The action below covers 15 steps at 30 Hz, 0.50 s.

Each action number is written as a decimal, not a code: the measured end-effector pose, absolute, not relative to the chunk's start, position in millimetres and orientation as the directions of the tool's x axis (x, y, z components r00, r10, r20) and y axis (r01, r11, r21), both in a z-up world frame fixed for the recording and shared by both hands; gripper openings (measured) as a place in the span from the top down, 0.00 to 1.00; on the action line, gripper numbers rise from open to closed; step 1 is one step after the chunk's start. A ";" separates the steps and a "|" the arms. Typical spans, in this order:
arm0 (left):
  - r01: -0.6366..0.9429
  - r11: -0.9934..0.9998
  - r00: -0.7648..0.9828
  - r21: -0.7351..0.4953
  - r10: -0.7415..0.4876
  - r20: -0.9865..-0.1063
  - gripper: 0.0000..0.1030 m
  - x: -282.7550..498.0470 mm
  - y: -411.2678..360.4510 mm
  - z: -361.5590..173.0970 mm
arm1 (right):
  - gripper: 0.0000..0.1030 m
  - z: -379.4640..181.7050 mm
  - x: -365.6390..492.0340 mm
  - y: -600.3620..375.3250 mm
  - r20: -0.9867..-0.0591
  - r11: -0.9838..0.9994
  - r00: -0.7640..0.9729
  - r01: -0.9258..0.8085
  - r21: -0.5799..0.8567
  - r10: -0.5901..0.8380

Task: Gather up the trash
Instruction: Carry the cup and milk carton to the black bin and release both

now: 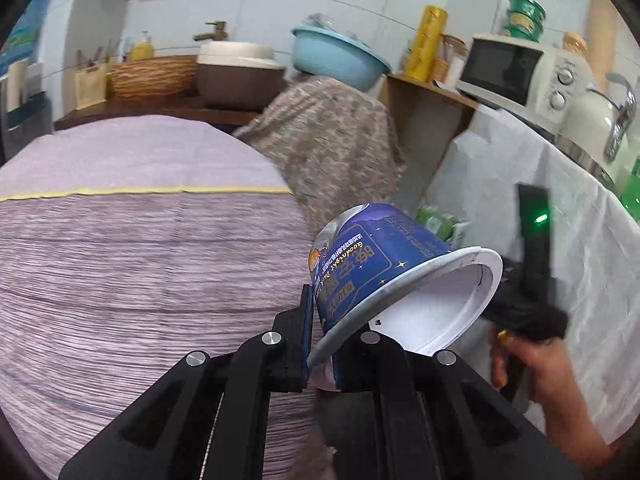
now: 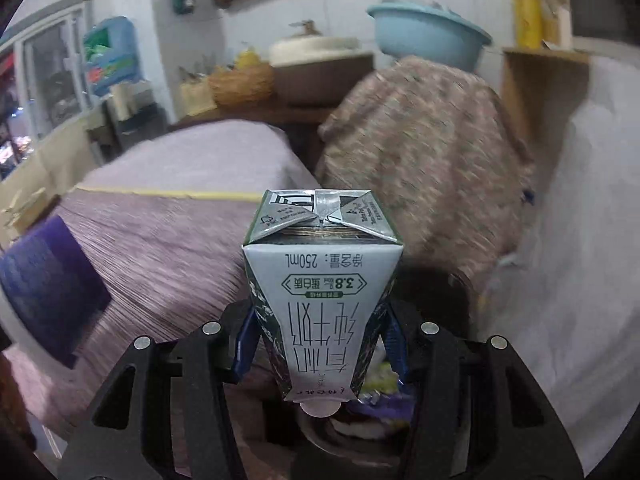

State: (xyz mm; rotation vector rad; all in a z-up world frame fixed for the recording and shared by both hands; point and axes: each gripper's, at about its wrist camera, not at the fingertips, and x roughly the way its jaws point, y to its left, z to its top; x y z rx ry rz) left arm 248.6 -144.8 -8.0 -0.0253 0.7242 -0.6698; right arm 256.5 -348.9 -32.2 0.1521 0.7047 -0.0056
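Observation:
My left gripper [image 1: 320,332] is shut on the rim of a blue paper cup [image 1: 372,264], which tilts with its white open mouth toward the lower right. The right hand and its gripper body [image 1: 532,256] show to the right of the cup. My right gripper [image 2: 320,340] is shut on a grey-green 250 mL milk carton [image 2: 320,276], held upside down. Below the carton a bin with wrappers [image 2: 372,400] shows dimly. The blue cup [image 2: 48,288] shows at the left edge of the right wrist view.
A table with a lilac cloth [image 1: 132,248] fills the left. A floral-covered object [image 1: 332,140] stands behind. A white-draped counter [image 1: 560,220] at right carries a microwave [image 1: 520,72] and kettle. A blue basin [image 1: 340,56] and a basket sit behind.

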 end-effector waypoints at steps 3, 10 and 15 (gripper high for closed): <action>0.581 0.776 0.521 -0.244 -0.585 -0.621 0.92 246.8 -165.7 -15.5 | 0.49 -72.8 256.0 -364.2 -0.697 0.984 0.717 0.123 0.125 -0.001; 0.602 0.754 0.457 -0.264 -0.596 -0.660 0.92 246.9 -194.2 -37.3 | 0.49 -154.0 270.6 -394.3 -0.787 0.958 0.616 0.242 0.156 -0.027; 0.617 0.741 0.417 -0.265 -0.593 -0.689 0.92 251.3 -212.9 -51.0 | 0.37 -182.1 272.9 -402.9 -0.804 0.942 0.594 0.287 0.177 -0.031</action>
